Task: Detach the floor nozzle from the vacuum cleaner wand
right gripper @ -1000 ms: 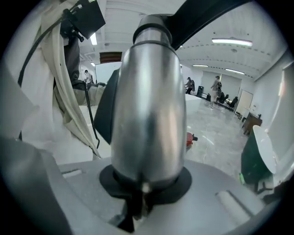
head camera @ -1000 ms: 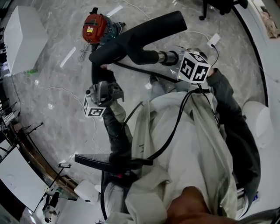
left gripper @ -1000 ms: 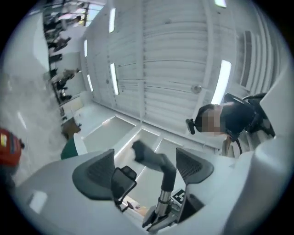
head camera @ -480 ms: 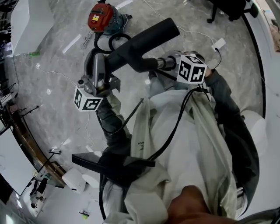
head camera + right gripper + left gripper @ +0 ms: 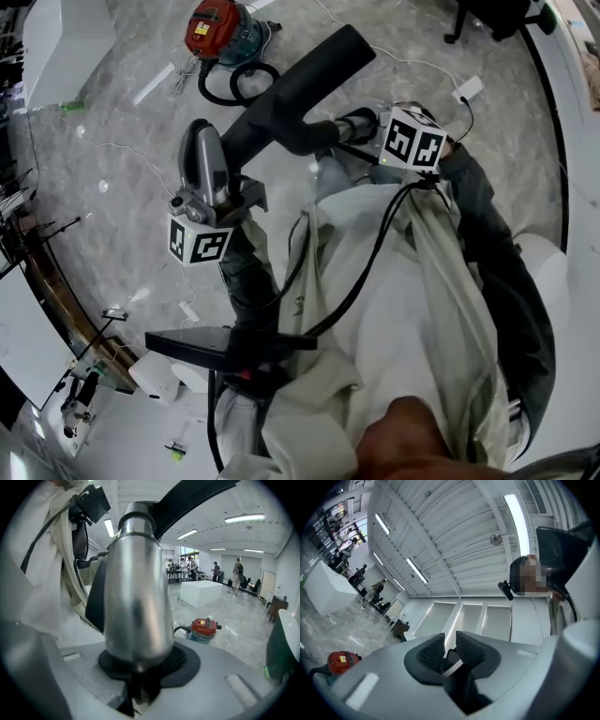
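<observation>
Right gripper (image 5: pixel 373 126): fingers round the metal wand (image 5: pixel 354 124), opening right now, with the tube between them and seated in the black pads. Same in the right gripper view (image 5: pixel 138 665): shiny wand (image 5: pixel 136 588) rising straight out of the fingers to the black floor nozzle (image 5: pixel 187 498) at the top edge. Marker cube (image 5: pixel 414 139) turned toward the head camera, with a black cable trailing from it down across the pale coat (image 5: pixel 412 309).

Floor nozzle (image 5: pixel 291 89) mounted on the wand end, not detached. Long black bar, held in the air above the marble floor (image 5: pixel 122 187), slanting from upper right to lower left in the head view. Wand joining it near mid-length.

Left gripper (image 5: pixel 200 136) just beside the nozzle's lower-left end; contact not clear from above. Grey body pointing up the picture, with its own marker cube (image 5: pixel 199 241) at the rear. In the left gripper view (image 5: pixel 450 641), fingers (image 5: pixel 432 652) nearly together with only a thin slit, holding nothing. Only ceiling lights and windows past the tips, so aimed a bit above level.

Red vacuum cleaner (image 5: pixel 214 28) on the floor, well apart from the nozzle, with a black hose (image 5: pixel 234 86) coiled beside it. Also seen low in the left gripper view (image 5: pixel 341 660) and past the wand in the right gripper view (image 5: pixel 205 626).
</observation>
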Demonstrator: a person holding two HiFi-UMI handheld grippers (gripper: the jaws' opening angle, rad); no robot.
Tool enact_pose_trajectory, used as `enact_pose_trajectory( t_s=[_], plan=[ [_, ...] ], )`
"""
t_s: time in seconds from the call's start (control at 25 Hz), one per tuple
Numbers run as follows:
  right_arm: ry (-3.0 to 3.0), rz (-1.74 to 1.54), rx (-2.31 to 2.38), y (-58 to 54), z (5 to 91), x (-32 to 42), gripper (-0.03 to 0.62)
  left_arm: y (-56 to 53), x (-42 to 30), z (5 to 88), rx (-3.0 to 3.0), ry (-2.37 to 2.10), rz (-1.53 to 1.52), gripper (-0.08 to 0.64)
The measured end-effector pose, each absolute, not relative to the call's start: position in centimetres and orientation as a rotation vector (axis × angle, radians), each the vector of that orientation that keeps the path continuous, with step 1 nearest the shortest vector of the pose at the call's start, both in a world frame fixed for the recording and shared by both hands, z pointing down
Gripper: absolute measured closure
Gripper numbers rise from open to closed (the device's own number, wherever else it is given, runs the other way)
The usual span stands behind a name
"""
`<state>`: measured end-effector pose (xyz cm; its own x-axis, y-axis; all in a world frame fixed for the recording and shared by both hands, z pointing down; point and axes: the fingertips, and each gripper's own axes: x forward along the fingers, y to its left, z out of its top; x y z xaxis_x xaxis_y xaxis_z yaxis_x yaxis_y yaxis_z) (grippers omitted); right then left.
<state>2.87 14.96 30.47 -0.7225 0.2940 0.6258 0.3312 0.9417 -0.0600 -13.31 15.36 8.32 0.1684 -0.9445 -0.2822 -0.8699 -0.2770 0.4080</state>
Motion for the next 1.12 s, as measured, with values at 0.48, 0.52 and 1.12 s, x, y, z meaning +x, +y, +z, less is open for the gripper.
enact_pose_trajectory(
  t_s=[0.48, 0.52, 1.12],
  plan=[
    [-2.311, -0.098, -0.514, 14.5, 30.6, 2.6, 0.499, 14.6, -3.7, 18.1, 2.446, -1.294, -0.584, 0.104],
    [-2.302, -0.098, -0.518, 14.6, 30.7, 2.4, 0.499, 13.5, -2.7, 16.5, 2.469, -1.243, -0.645, 0.111],
    [-2.320, -0.115, -0.192, 13.3, 31.5, 0.4, 0.512, 8.0, -1.7, 11.7, 2.500, -1.265, -0.772, 0.430]
  ],
)
